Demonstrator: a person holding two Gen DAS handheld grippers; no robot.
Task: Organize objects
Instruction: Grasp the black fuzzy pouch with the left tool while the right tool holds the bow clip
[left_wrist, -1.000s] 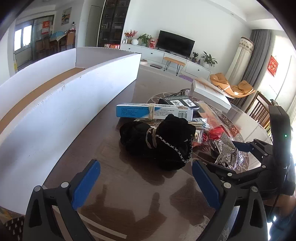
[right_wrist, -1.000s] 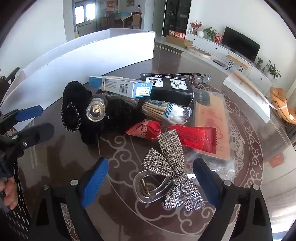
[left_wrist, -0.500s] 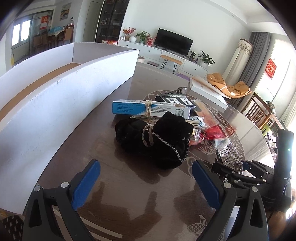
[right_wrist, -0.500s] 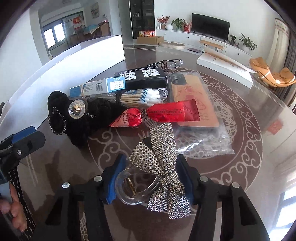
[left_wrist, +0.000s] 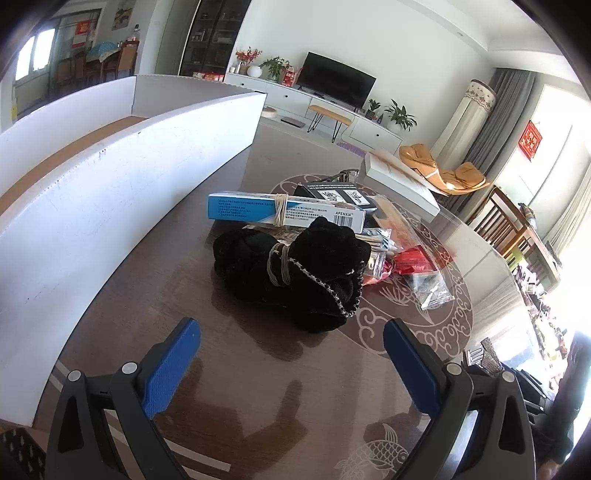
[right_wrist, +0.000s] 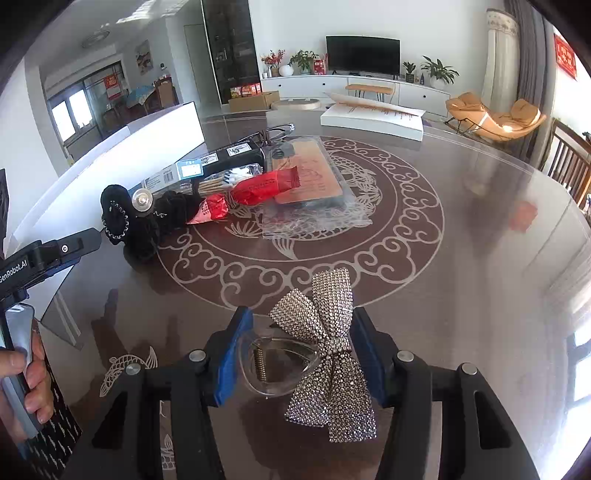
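Right claw (right_wrist: 301, 354) has closed on the rhinestone bow clip (right_wrist: 325, 350) and carried it off the pile; light, rigid, slippery, best gripped across its clear body. Left claw (left_wrist: 291, 365) wide, empty.

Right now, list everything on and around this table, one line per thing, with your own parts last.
Table: one, dark brown with a pale swirl pattern.
Bow hair clip: one, silver rhinestone on clear plastic, between the right gripper's pads.
Black fabric bundle: one, tied with cord, ahead of the left gripper.
Blue and white carton: one, behind the bundle.
Black box: one, behind the carton.
Red packets: two, mid-pile.
Cotton swabs: one clear pack.
Phone case in clear bag: one, tan.
White box: one, long, left side.
White book: one, far edge.
Left gripper: open, empty.
Right gripper: closed on the clip.
Hand: one, holding the left gripper's handle.
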